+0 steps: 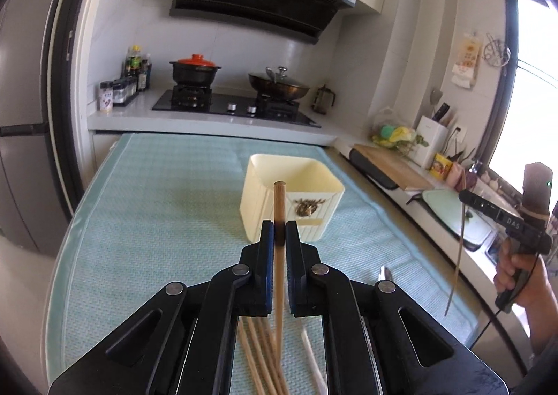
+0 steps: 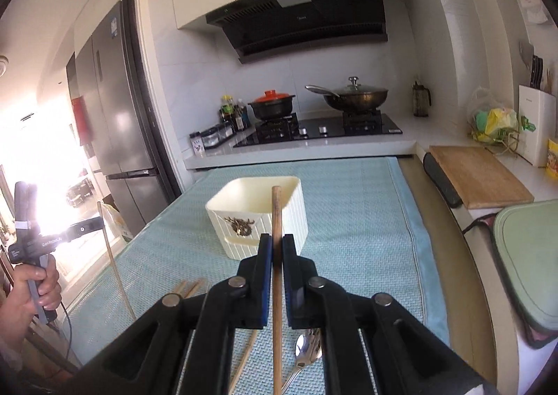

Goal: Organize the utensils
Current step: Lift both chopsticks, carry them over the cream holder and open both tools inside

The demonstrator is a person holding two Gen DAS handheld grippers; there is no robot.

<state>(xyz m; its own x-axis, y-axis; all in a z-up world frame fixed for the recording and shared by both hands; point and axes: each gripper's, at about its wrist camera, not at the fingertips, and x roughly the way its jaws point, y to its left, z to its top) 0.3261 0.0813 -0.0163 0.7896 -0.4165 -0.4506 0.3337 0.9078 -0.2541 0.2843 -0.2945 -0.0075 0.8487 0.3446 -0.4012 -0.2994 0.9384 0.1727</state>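
Observation:
A cream ribbed holder (image 1: 291, 198) stands on the light blue mat (image 1: 157, 206); it also shows in the right wrist view (image 2: 258, 217). My left gripper (image 1: 279, 231) is shut on a wooden chopstick (image 1: 279, 206), held upright just short of the holder. My right gripper (image 2: 276, 243) is shut on another wooden chopstick (image 2: 276, 213), also near the holder. Several chopsticks (image 1: 259, 356) and a white spoon (image 1: 314, 360) lie on the mat under the left gripper. A metal spoon (image 2: 305, 353) and chopsticks (image 2: 190, 287) lie under the right gripper.
A stove (image 1: 230, 105) with a black pot (image 1: 195, 72) and a wok (image 1: 279, 86) is beyond the mat. A wooden cutting board (image 2: 477, 175), a green board (image 2: 526, 252) and a knife block (image 2: 535, 123) line the right counter. A fridge (image 2: 115, 109) stands left.

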